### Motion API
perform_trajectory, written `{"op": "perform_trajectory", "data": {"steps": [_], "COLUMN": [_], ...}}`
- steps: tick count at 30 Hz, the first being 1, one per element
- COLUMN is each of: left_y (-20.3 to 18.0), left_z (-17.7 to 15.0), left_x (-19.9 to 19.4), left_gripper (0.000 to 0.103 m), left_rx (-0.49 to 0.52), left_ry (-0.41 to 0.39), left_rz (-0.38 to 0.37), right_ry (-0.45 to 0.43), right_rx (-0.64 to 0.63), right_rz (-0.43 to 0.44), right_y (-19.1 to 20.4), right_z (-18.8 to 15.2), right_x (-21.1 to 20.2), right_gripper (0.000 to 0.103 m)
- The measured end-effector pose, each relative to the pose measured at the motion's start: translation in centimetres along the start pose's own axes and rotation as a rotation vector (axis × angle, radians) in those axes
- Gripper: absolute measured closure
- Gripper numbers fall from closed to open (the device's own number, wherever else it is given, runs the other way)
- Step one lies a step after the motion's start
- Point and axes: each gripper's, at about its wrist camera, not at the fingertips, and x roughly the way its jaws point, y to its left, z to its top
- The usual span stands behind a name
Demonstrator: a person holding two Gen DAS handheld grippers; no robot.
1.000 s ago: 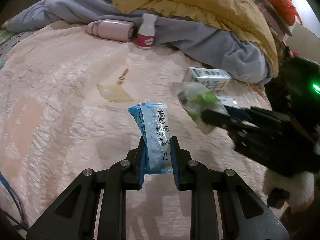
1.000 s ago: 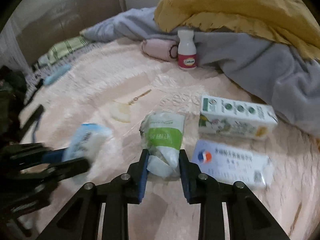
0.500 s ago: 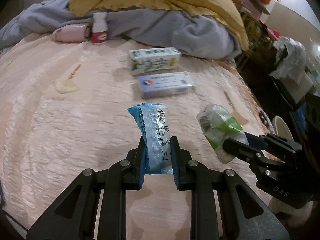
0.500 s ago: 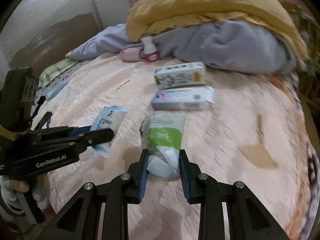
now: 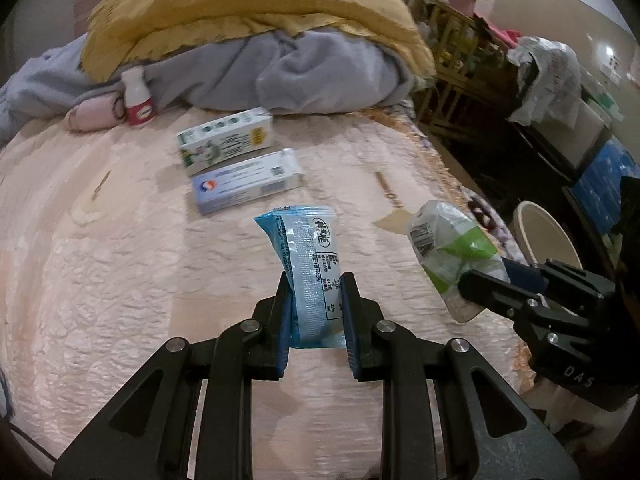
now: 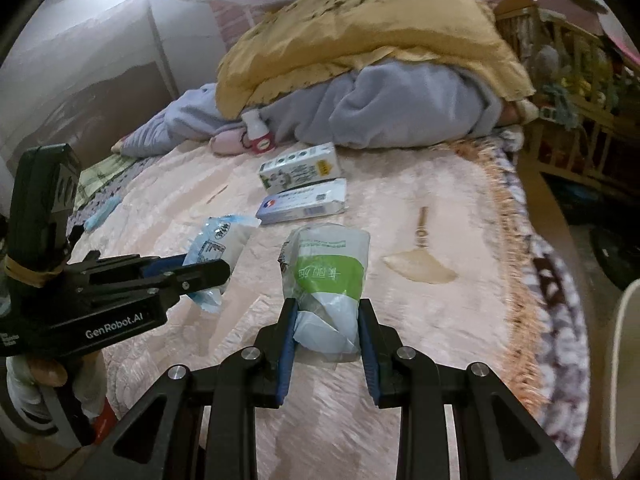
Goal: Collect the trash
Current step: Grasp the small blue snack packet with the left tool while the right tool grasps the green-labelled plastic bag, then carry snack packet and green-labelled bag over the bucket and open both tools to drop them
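Observation:
My left gripper (image 5: 315, 280) is shut on a blue and white snack wrapper (image 5: 308, 256), held above the pink bedspread (image 5: 120, 280). My right gripper (image 6: 326, 304) is shut on a clear and green plastic wrapper (image 6: 328, 272). In the left wrist view the right gripper (image 5: 464, 286) and its green wrapper (image 5: 452, 252) are to the right, near the bed's edge. In the right wrist view the left gripper (image 6: 224, 270) and the blue wrapper (image 6: 216, 248) are to the left. A round white bin rim (image 5: 544, 236) stands on the floor beyond the bed's right edge.
Two medicine boxes (image 5: 224, 140) (image 5: 248, 184) lie mid-bed. A white bottle (image 5: 136, 96) and a pink pouch (image 5: 92, 116) sit by the grey and yellow bedding heap (image 5: 260, 40). A wooden crib (image 6: 568, 80) and cluttered furniture (image 5: 560, 92) stand right of the bed.
Both grippers have swung to the right with their wrappers held. The bed's right edge, the floor and the white bin rim have come into view.

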Motion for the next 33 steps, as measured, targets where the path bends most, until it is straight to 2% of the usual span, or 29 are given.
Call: {"op": "perform_trajectory", "data": {"steps": [13, 33], "left_y": [-6.8, -17.3], "left_z": [1.2, 1.8], "left_x": [-0.1, 2.5], "left_gripper": [0.083, 0.083], "left_rx": [0.12, 0.275], "left_ry": [-0.018, 0.013], "left_rz": [-0.047, -0.125], "right_ry": [-0.066, -0.11], "right_rx": [0.067, 0.201], "right_rz": [-0.088, -0.218], "right_y": [-4.5, -13.5], "right_z": [-1.4, -5.0], "right_x": [-5.6, -11.8], "right_gripper": [0.075, 0.075]}}
